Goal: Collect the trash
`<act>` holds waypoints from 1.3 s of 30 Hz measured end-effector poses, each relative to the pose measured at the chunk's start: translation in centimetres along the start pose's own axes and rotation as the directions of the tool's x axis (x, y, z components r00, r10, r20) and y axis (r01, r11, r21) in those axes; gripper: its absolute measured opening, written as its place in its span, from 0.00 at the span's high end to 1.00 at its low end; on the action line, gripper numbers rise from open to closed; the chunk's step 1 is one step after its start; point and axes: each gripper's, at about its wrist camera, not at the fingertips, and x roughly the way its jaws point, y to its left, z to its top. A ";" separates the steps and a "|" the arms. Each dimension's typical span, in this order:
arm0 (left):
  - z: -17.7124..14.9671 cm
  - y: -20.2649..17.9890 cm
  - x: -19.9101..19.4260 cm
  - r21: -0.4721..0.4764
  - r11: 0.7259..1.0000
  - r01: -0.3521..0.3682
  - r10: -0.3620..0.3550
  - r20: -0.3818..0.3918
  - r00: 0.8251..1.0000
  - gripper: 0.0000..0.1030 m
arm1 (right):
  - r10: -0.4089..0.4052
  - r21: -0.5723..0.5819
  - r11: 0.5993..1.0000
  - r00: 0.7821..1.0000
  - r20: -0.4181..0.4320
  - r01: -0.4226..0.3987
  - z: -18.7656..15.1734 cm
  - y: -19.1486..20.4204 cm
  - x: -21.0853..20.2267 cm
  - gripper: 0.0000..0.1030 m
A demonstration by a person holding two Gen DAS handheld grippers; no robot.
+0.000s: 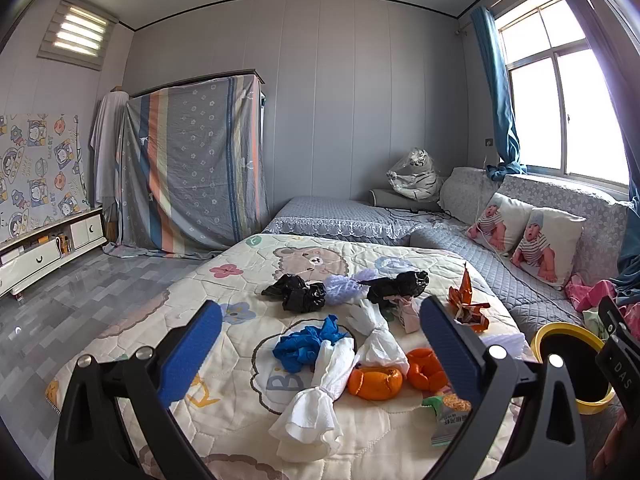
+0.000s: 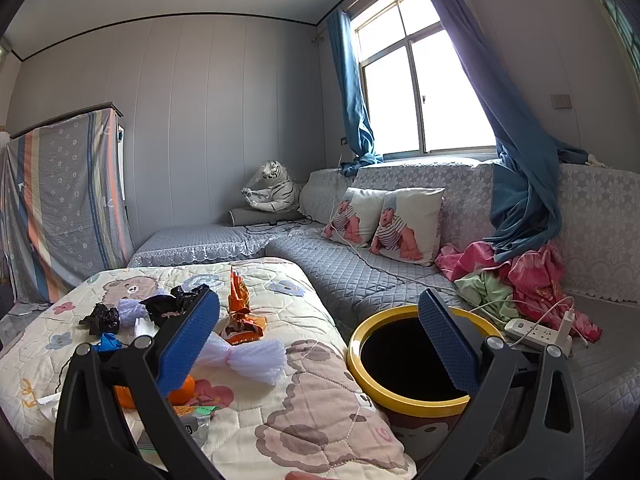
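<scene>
While I'm looking down my left gripper [image 1: 320, 356], its blue pads are spread as wide as they go and there's nothing pinched between them. It hangs over the near edge of the cartoon bear quilt [image 1: 248, 256], which is where all the trash sits. Closest to me is a twisted white paper towel [image 1: 316, 396], with a crumpled blue glove [image 1: 304, 342] just beside it and a white glove [image 1: 374, 332] next to that. Two bits of orange peel [image 1: 376, 382] lie by the towel toward the right edge, and a snack wrapper [image 1: 450, 414] is half hidden behind my right finger. Further toward the far edge are two black plastic bags [image 1: 298, 290], a lilac foam net [image 1: 342, 286] between them, and an orange foil wrapper [image 1: 466, 300] standing up near the right edge. The yellow-rimmed bin [image 1: 560, 334] peeks in off the quilt's right side.

Over on the right gripper [image 2: 320, 344], same deal: jaws fully apart, holding nothing. Its right finger sits in front of the bin [image 2: 404, 396], which is right against the quilt's [image 2: 304, 412] right edge. A second foam net [image 2: 248, 356] lies near that edge, the orange foil wrapper [image 2: 240, 312] just behind it. A white power strip [image 2: 538, 334] rests on the grey sofa cover [image 2: 360, 276] past the bin.
</scene>
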 end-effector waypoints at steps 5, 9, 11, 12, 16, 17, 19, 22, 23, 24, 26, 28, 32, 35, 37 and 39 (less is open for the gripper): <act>0.0 0.0 0.0 0.001 1.000 -0.001 0.001 -0.001 1.000 0.07 | 0.000 0.000 1.000 1.000 0.000 0.000 -0.3 0.2 0.1 0.07; 0.0 -0.1 0.0 0.000 1.000 0.000 0.000 -0.002 1.000 0.07 | 0.001 0.000 1.000 1.000 -0.003 -0.001 -0.3 0.2 0.2 0.07; 0.1 -0.1 0.0 0.001 1.000 -0.001 0.001 -0.003 1.000 0.07 | 0.001 0.002 1.000 1.000 -0.004 -0.001 -0.3 0.2 0.1 0.07; 0.0 -0.1 0.0 0.001 1.000 -0.001 0.001 -0.003 1.000 0.07 | 0.001 0.002 1.000 1.000 -0.004 -0.001 -0.4 0.1 0.2 0.07; 0.0 -0.1 0.0 0.001 1.000 -0.001 0.001 -0.003 1.000 0.07 | 0.001 0.001 1.000 1.000 -0.002 -0.001 -0.4 0.1 0.2 0.07; 0.0 -0.1 0.0 0.001 1.000 -0.002 0.002 -0.003 1.000 0.07 | 0.002 0.001 1.000 1.000 -0.003 -0.002 -0.4 0.1 0.2 0.07; 0.1 -0.1 0.0 0.001 1.000 -0.001 0.001 -0.003 1.000 0.07 | 0.001 0.002 1.000 1.000 -0.004 -0.001 -0.3 0.1 0.2 0.07; 0.1 -0.1 0.0 0.001 1.000 -0.001 0.001 -0.004 1.000 0.07 | 0.001 0.002 1.000 1.000 -0.004 -0.001 -0.4 0.1 0.2 0.07; 0.1 -0.1 0.0 0.001 1.000 -0.002 0.002 -0.004 1.000 0.07 | 0.001 0.002 1.000 1.000 -0.005 -0.001 -0.3 0.1 0.2 0.07; 0.0 -0.1 0.0 0.000 1.000 -0.001 0.001 -0.005 1.000 0.07 | 0.001 0.003 1.000 1.000 -0.004 -0.001 -0.4 0.1 0.2 0.07; 0.1 -0.1 0.0 0.001 1.000 -0.002 0.002 -0.004 1.000 0.07 | 0.001 0.002 1.000 1.000 -0.005 -0.001 -0.3 0.1 0.2 0.07; 0.1 -0.1 0.0 0.001 1.000 -0.001 0.001 -0.005 1.000 0.07 | 0.002 0.002 1.000 1.000 -0.006 -0.002 -0.3 0.1 0.2 0.07; -0.1 -0.2 0.1 0.000 1.000 -0.003 0.003 -0.001 1.000 0.07 | 0.001 0.003 1.000 1.000 -0.005 -0.001 -0.3 0.1 0.2 0.07; -0.2 -0.3 0.2 0.000 1.000 -0.003 0.003 -0.001 1.000 0.07 | 0.002 0.003 1.000 1.000 -0.005 -0.002 -0.2 0.1 0.2 0.07; -0.2 -0.2 0.2 0.000 1.000 -0.003 0.003 -0.002 1.000 0.07 | 0.001 0.003 1.000 1.000 -0.005 -0.001 -0.2 0.1 0.2 0.07; -0.2 -0.3 0.2 0.000 1.000 -0.003 0.003 -0.002 1.000 0.07 | 0.001 0.003 1.000 1.000 -0.004 -0.001 -0.3 0.1 0.2 0.07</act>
